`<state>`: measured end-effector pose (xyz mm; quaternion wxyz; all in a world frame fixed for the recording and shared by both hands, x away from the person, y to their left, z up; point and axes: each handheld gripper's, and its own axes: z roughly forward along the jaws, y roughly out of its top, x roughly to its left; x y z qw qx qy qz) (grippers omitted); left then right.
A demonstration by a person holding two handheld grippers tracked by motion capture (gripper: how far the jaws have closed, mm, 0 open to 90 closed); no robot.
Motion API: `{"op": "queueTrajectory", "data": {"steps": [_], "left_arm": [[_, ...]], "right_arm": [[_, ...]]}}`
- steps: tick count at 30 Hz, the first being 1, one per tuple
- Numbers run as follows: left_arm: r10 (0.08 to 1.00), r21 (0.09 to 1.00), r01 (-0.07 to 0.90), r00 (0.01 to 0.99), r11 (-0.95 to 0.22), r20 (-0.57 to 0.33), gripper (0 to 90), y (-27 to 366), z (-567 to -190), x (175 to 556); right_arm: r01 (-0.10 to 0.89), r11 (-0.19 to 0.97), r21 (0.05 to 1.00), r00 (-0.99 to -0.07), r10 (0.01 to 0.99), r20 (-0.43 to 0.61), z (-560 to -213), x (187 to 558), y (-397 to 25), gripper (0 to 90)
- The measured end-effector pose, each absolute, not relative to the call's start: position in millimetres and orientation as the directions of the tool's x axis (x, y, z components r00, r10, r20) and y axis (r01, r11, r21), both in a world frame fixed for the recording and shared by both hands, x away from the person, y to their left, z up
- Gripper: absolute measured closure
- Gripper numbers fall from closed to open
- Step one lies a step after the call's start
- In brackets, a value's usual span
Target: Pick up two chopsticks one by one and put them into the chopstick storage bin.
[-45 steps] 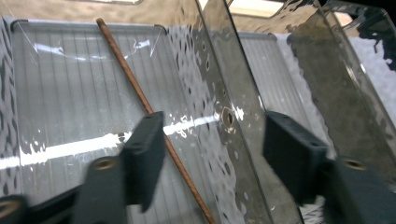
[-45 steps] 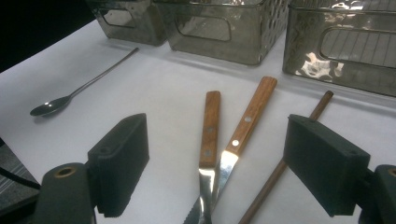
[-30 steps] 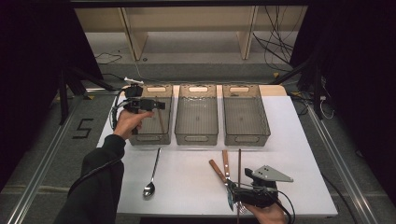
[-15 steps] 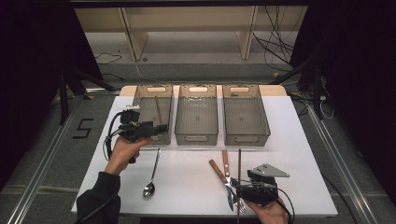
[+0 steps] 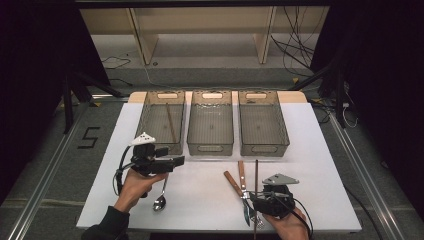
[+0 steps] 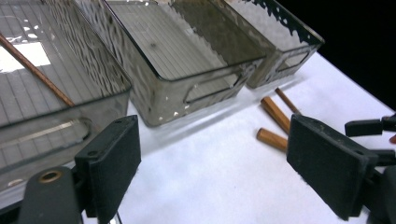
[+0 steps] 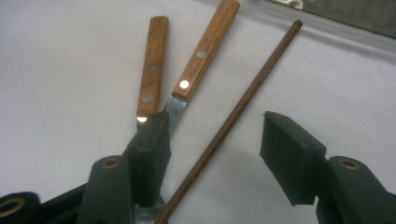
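Retreating left gripper [image 5: 172, 162], chopstick [image 5: 171, 123] now binned

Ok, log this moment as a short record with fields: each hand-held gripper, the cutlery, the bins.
left hand-held gripper: jaws open, holding nothing, in front of the left bin
right hand-held gripper: jaws open, astride the loose chopstick
left bin: one chopstick inside
middle bin: empty
right bin: looks empty
spoon: on the table by the left hand
wooden-handled cutlery: two pieces on the table
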<state>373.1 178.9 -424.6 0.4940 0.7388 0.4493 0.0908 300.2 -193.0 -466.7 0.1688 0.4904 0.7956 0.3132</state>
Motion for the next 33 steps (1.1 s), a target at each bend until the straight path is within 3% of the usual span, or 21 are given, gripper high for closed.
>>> {"op": "queueTrajectory", "data": {"steps": [21, 33], "left_arm": [[0.728, 0.833, 0.542, 0.614, -0.108, -0.305, 16.6, 176.3, -464.4, 338.0], [0.726, 0.838, 0.535, 0.620, -0.111, -0.299, 16.7, 175.5, -468.1, 332.0]], "right_arm": [[0.725, 0.379, 0.574, -0.474, 0.880, 0.018, -472.6, 308.0, -182.4, 50.6], [0.727, 0.419, 0.545, -0.487, 0.873, -0.021, -478.5, 308.5, -180.0, 57.2]]}}
